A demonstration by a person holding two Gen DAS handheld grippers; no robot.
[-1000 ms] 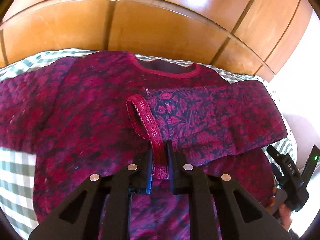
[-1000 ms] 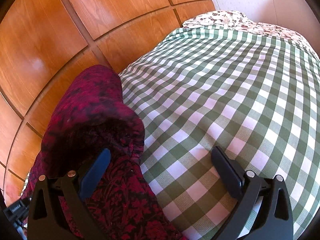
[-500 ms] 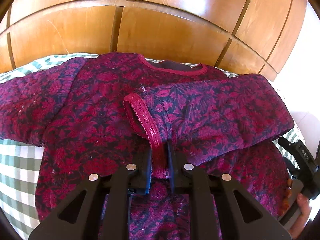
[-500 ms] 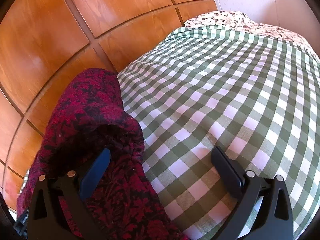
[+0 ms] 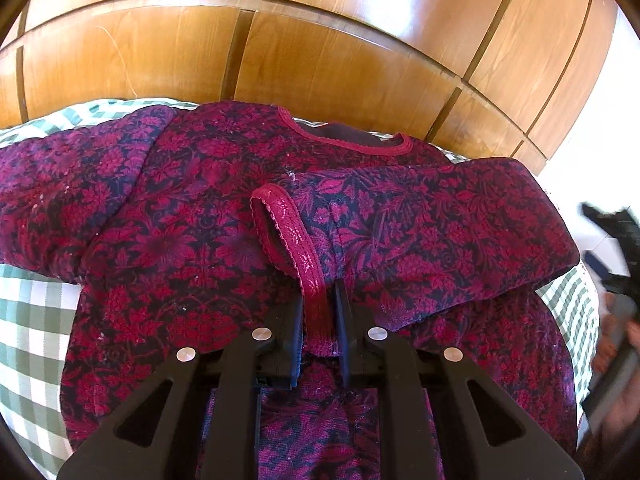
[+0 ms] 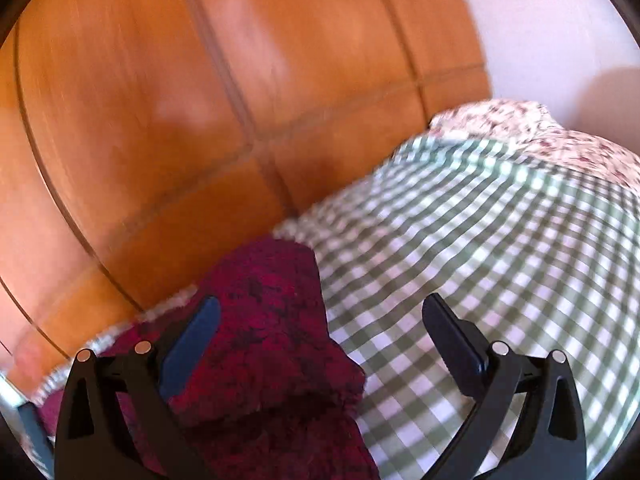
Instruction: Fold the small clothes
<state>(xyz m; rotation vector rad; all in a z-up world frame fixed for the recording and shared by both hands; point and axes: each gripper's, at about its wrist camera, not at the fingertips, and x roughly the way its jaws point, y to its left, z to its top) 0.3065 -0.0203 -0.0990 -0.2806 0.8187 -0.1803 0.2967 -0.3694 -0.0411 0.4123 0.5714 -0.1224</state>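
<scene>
Currently: one crimson floral top (image 5: 192, 248), spread across the frame's middle on a green gingham cover (image 5: 28, 320). One sleeve (image 5: 432, 232) folded across the chest, its cuff (image 5: 304, 264) clamped by the left gripper (image 5: 318, 320). Right gripper (image 6: 320, 336), lower frame, jaws wide, empty. Step: sleeve fold. Next, probably: lay cuff flat, release, fetch the sleeve at upper left.

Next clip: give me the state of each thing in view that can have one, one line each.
Dark red floral knit top: spread flat on the bed, front up.
Its right-hand sleeve: folded across the chest.
Red ribbed cuff: pinched between the pads, raised slightly.
Its left-hand sleeve: unfolded, lying outward.
Left tool: shut on the cuff.
Right tool: open, empty, blurred.
Green-and-white checked bedcover: spread under the top.
</scene>
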